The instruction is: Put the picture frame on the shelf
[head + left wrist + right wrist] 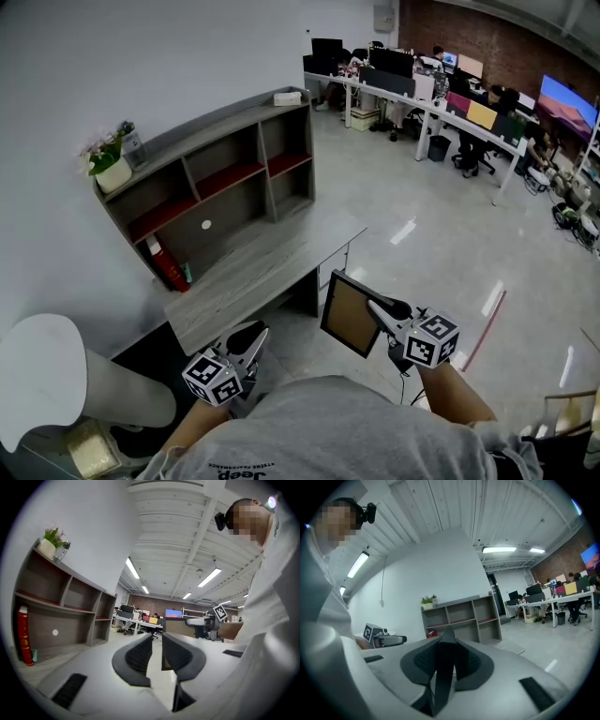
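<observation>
The picture frame (349,315) hangs upright in the air off the desk's front corner, its brown back toward me. My right gripper (379,310) is shut on its edge. In the right gripper view the dark frame edge (440,677) runs straight up between the two pads of the right gripper (445,641). The grey shelf unit (216,178) stands on the desk against the wall, well ahead of the frame; it also shows as the shelf (461,616) and the shelf (61,611). My left gripper (246,342) is low and to the left, and the left gripper (157,644) is open by a narrow gap, empty.
A potted plant (112,169) and a white box (287,97) sit on the shelf's top. A red bottle (167,265) stands in its lower left bay. The grey desk (272,262) carries the shelf. A white rounded object (47,366) is at my left. Office desks with people (422,94) fill the back.
</observation>
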`<move>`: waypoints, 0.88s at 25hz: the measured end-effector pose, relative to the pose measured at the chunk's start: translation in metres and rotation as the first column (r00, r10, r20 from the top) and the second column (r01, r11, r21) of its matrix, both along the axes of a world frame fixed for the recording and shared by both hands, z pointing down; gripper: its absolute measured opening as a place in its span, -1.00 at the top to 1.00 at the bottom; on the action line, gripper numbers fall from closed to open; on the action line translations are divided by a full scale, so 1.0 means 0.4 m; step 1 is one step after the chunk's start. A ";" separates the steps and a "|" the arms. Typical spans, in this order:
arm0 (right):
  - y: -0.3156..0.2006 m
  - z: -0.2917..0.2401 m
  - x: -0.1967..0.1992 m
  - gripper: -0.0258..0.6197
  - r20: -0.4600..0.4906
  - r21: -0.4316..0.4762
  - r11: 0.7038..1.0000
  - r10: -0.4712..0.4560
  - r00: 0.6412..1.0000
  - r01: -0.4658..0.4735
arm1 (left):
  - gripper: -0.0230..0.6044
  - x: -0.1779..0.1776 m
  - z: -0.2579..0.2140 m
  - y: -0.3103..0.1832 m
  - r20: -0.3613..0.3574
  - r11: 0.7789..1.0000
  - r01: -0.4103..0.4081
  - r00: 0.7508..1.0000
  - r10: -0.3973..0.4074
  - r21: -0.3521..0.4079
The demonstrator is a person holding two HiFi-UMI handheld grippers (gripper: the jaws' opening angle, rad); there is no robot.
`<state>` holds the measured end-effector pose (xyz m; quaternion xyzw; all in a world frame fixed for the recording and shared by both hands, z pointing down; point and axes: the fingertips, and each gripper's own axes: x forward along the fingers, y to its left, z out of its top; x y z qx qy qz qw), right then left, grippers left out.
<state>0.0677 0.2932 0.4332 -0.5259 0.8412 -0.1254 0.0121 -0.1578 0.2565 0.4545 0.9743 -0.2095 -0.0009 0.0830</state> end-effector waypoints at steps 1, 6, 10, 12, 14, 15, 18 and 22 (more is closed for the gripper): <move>0.003 -0.001 0.002 0.71 -0.001 0.002 1.000 -0.005 1.000 0.005 | 0.71 0.005 0.000 0.004 -0.001 1.000 0.001 1.000 -0.001 0.001; 0.025 0.000 0.026 0.71 -0.015 0.008 1.000 -0.021 1.000 0.021 | 0.71 0.036 -0.004 0.026 -0.005 1.000 0.008 1.000 -0.008 0.012; 0.054 -0.009 0.059 0.71 -0.013 0.015 0.999 -0.037 0.999 0.038 | 0.71 0.075 -0.004 0.054 -0.015 1.000 0.022 1.000 -0.022 0.000; 0.067 -0.008 0.078 0.71 -0.020 0.018 0.999 -0.042 0.999 0.042 | 0.71 0.101 0.002 0.070 -0.012 1.000 0.018 1.000 -0.018 0.005; 0.077 -0.005 0.096 0.71 -0.021 0.022 0.999 -0.046 0.999 0.046 | 0.71 0.127 0.008 0.085 -0.009 1.000 0.010 1.000 -0.010 0.006; 0.082 -0.004 0.104 0.71 -0.020 0.023 0.999 -0.047 0.999 0.048 | 0.71 0.140 0.012 0.091 -0.008 1.000 0.006 1.000 -0.006 0.002; 0.092 -0.001 0.127 0.71 -0.018 0.023 0.998 -0.050 0.999 0.050 | 0.71 0.174 0.019 0.105 -0.003 1.000 -0.007 1.000 0.007 -0.006; 0.091 0.003 0.148 0.71 -0.014 0.021 0.999 -0.041 0.999 0.042 | 0.71 0.199 0.019 0.105 0.011 1.000 -0.028 1.000 0.028 -0.001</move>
